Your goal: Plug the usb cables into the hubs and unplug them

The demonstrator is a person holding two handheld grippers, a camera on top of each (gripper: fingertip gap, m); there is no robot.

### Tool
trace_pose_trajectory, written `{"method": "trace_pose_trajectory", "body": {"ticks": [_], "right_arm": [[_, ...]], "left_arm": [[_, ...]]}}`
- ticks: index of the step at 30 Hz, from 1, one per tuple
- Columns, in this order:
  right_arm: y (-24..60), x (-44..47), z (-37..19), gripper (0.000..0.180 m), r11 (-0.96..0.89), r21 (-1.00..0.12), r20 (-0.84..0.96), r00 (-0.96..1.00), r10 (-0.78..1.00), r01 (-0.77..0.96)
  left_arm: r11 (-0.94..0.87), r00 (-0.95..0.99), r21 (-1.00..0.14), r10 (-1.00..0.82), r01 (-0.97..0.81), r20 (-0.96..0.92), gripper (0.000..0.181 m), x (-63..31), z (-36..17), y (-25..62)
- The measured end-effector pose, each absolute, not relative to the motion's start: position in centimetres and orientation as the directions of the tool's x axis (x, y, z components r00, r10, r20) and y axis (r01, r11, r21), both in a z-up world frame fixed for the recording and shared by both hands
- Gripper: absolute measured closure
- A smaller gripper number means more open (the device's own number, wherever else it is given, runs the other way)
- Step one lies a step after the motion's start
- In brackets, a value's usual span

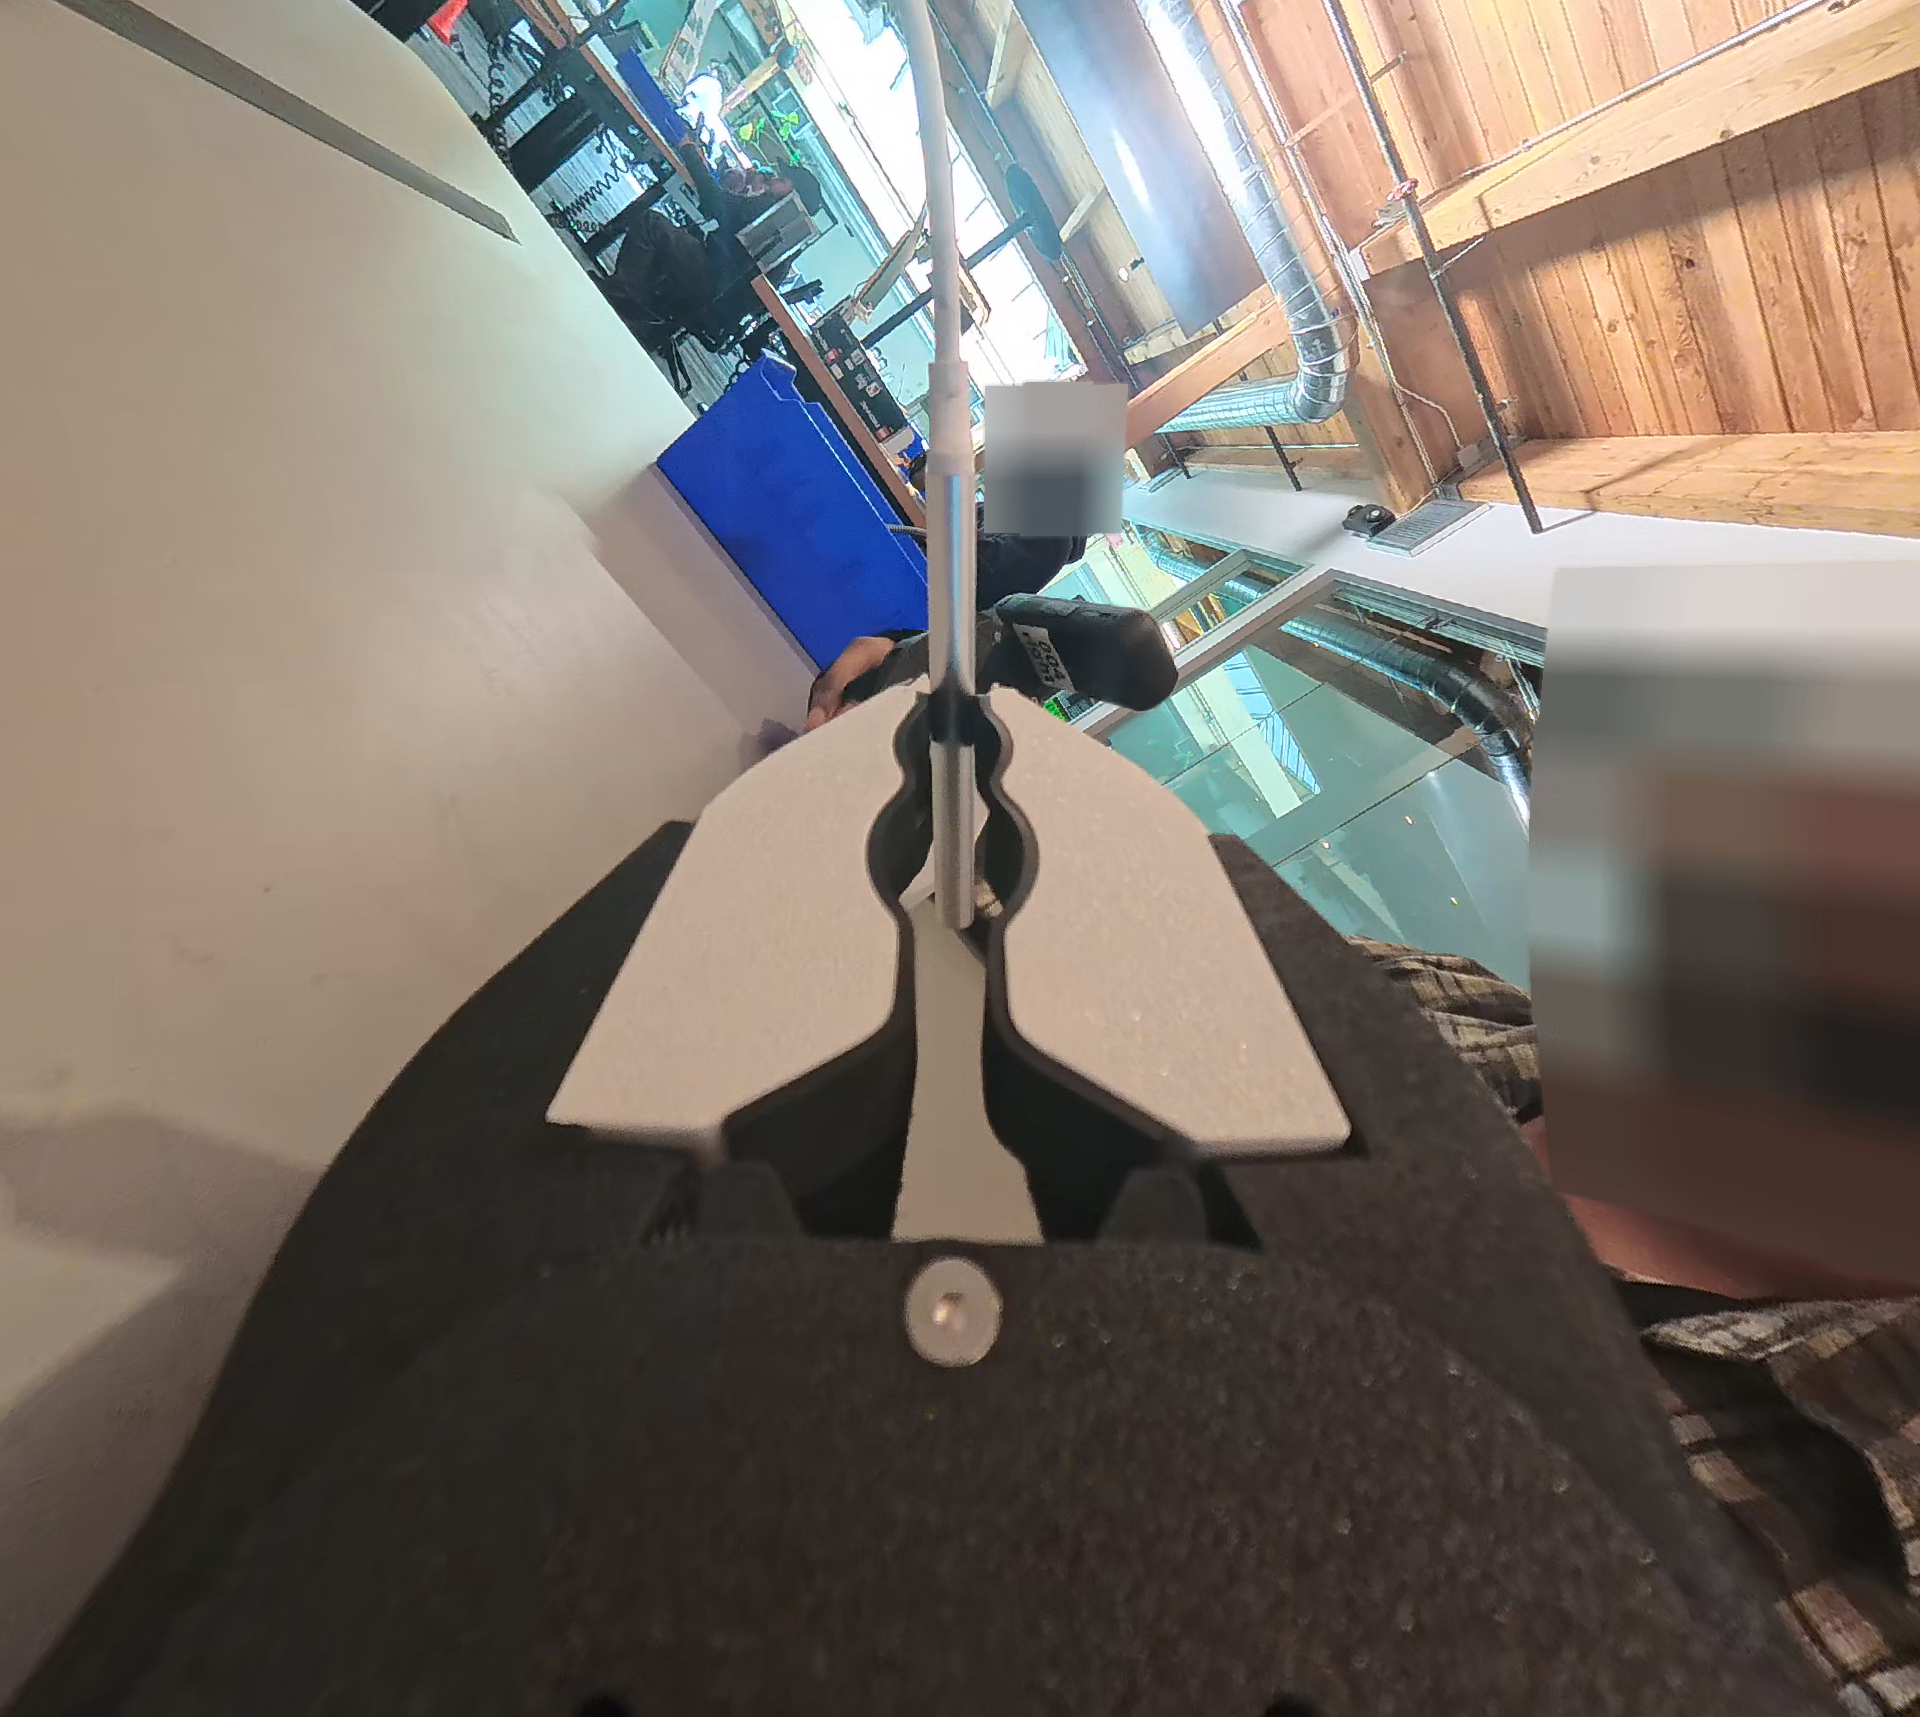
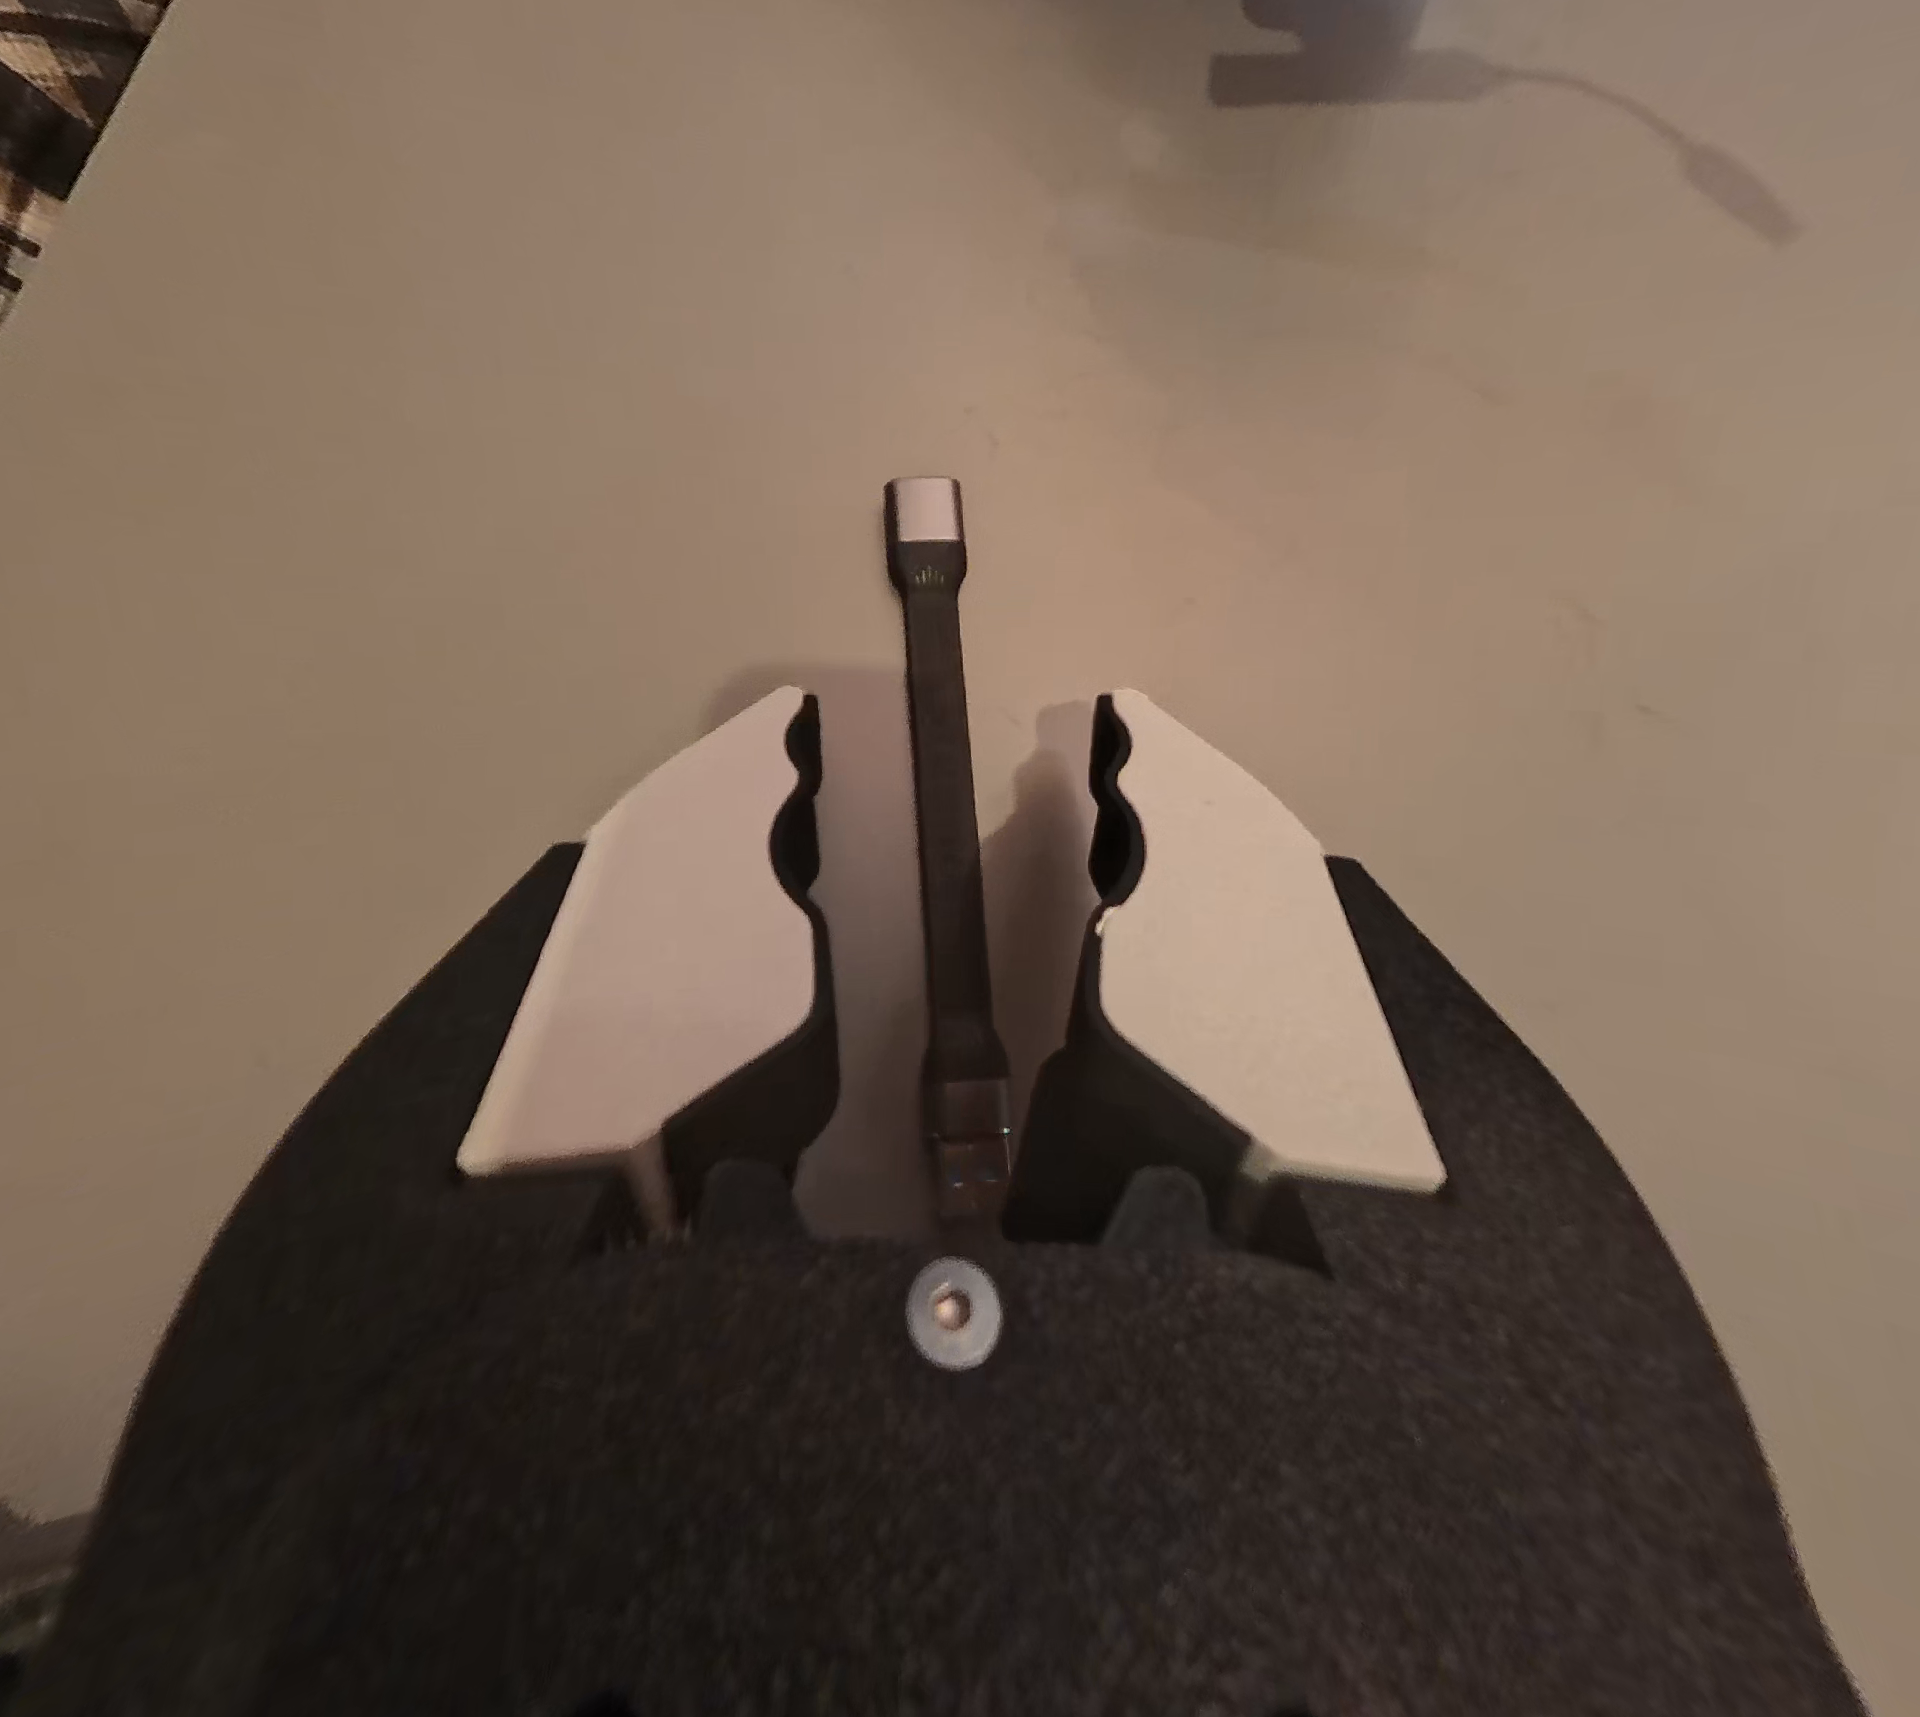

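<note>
My left gripper is clamped on a thin silver hub, held edge-on and raised off the table; its white cable arcs on past the fingertips toward the ceiling. Beyond the hub I see the right gripper as a dark shape, with a hand on it. My right gripper hovers over the table with its jaws apart, holding nothing. A short black USB cable lies flat on the table between the fingers, touching neither, its small plug pointing away and its wider metal plug near the gripper body.
</note>
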State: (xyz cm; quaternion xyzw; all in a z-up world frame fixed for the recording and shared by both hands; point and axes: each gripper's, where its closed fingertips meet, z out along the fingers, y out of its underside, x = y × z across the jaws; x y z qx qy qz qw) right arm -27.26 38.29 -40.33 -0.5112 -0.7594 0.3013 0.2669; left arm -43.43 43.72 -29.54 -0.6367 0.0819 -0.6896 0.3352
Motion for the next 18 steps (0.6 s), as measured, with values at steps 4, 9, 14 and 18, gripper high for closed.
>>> {"method": "trace_pose_trajectory", "body": {"ticks": [4, 9, 14, 18], "right_arm": [[38.11, -27.19, -40.53, 0.135, 0.308, -0.720, 0.098, -0.349, 0.932, 0.622], [38.06, -27.12, -40.92, 0.140, 0.324, -0.701, 0.104, -0.359, 0.928, 0.635], [37.97, -27.14, -41.10, 0.145, 0.324, -0.702, 0.095, -0.368, 0.925, 0.634], [37.93, -27.08, -41.15, 0.147, 0.336, -0.694, 0.102, -0.375, 0.921, 0.637]], "left_arm": [[-0.762, 0.037, -0.537, -0.563, 0.362, 0.825, 0.174, -43.53, -29.62, 43.80], [-0.761, 0.038, -0.540, -0.567, 0.359, 0.823, 0.174, -43.44, -29.53, 43.73], [-0.765, 0.035, -0.535, -0.562, 0.358, 0.826, 0.174, -43.30, -29.65, 43.75], [-0.766, 0.035, -0.540, -0.565, 0.348, 0.824, 0.174, -43.11, -29.60, 43.62]]}}
